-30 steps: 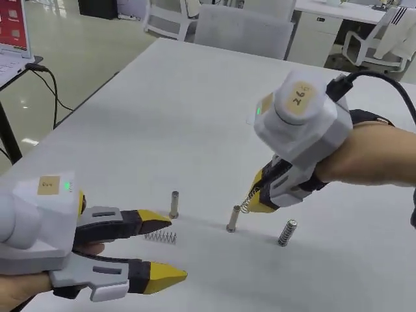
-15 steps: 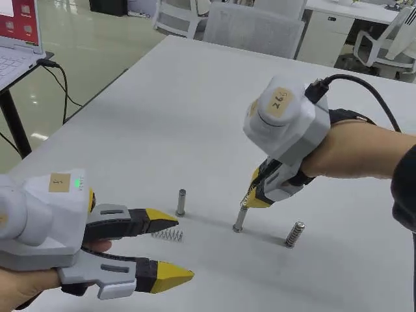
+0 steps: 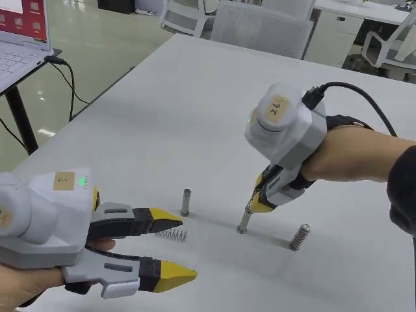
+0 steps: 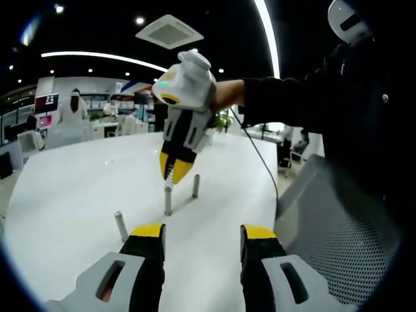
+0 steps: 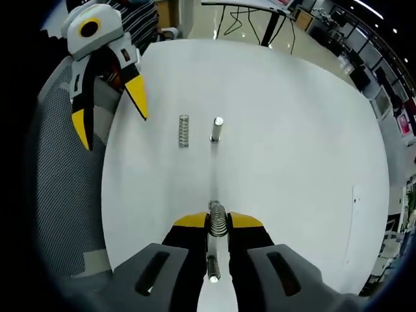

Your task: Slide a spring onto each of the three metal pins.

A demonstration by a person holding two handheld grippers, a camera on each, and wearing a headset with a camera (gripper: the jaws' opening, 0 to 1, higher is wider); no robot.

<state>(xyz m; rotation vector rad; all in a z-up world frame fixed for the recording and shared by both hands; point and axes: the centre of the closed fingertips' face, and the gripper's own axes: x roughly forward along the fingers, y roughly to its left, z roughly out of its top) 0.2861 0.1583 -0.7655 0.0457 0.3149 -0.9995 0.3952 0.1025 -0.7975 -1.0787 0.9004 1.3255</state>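
Right gripper (image 3: 255,207) is pinched shut on held spring (image 5: 218,222), tips pointing down over mid pin (image 3: 244,221). The spring's lower end is at the pin top; can't tell if it is threaded on yet. Left gripper (image 3: 188,250) hangs low at the near side of table (image 3: 195,97), jaws wide, nothing in them. Loose spring (image 3: 171,234) lies flat just beside the left gripper's upper jaw tip, near bare pin (image 3: 186,202). Done pin (image 3: 299,236), off to the right, already wears its spring. My read: 1 of 3 on, 1 in hand, 1 to go.

Handling: the springs look tiny, light, thin-wire. They are soft along the axis and likely to squash or ping out if squeezed hard. Best pinched across the coils at mid-length or higher, so the lower end stays free to find the pin. The pins look like stiff metal, standing with no visible base, so a sideways knock probably tips them. The loose spring may roll on the smooth top; take it side-on.
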